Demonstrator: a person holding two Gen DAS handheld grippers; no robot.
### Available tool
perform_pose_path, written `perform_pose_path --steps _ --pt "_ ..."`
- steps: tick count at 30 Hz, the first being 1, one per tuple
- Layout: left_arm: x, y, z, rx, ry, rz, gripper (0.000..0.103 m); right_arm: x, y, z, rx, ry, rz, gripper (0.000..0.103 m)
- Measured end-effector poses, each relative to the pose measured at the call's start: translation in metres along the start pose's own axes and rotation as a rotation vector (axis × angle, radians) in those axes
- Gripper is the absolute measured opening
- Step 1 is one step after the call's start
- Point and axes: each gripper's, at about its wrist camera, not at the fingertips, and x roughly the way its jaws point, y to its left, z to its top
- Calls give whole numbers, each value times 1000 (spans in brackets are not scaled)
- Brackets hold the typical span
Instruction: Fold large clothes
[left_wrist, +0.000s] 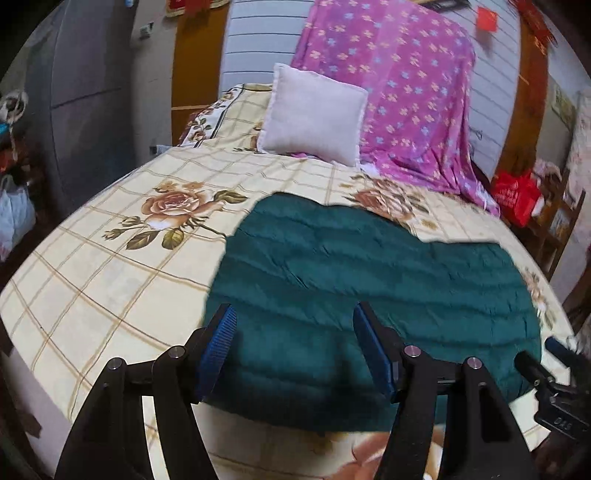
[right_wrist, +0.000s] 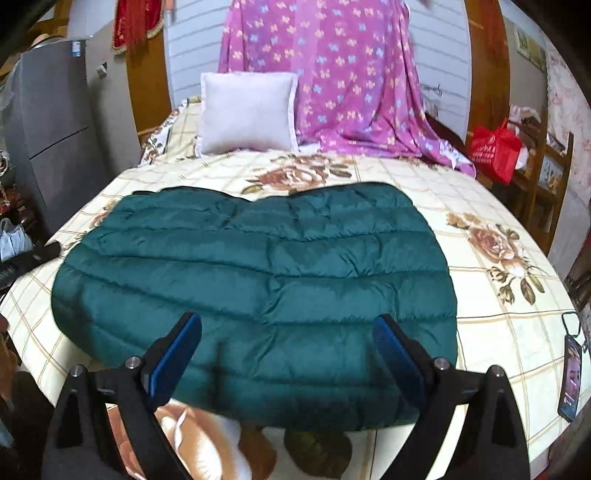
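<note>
A dark green quilted jacket (right_wrist: 258, 288) is seen lying flat on a bed (right_wrist: 498, 332) covered by a cream checked sheet printed with roses. The right hand-held gripper (right_wrist: 288, 328) is held above the jacket's near edge, its blue-padded jaws spread wide with nothing clasped between them. A white pillow (right_wrist: 247, 112) is propped at the head of the bed, beside a purple flowered cloth (right_wrist: 343, 74) draped there. A phone (right_wrist: 571, 373) is laid on the sheet at the right edge, and a red bag (right_wrist: 493, 149) is seen beyond the bed.
</note>
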Motion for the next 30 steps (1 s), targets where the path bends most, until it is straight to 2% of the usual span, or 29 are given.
perform_pose_path --steps 2,6,11,17,30 --pt "-3 -13 -7 27 -3 10 48 -7 2 -4 8 -9 -1 96" --pt "-8 -27 -16 30 5 -26 48 -14 -4 -10 50 -11 10 96" --pt "-16 -43 -25 69 -16 -5 48 -16 -10 -16 93 -2 20 96" --pt "-21 -45 -29 73 -40 36 48 -20 -11 -19 104 -12 21 96" --pt "-23 -41 -34 68 -42 52 48 -19 -2 -22 80 -13 11 96"
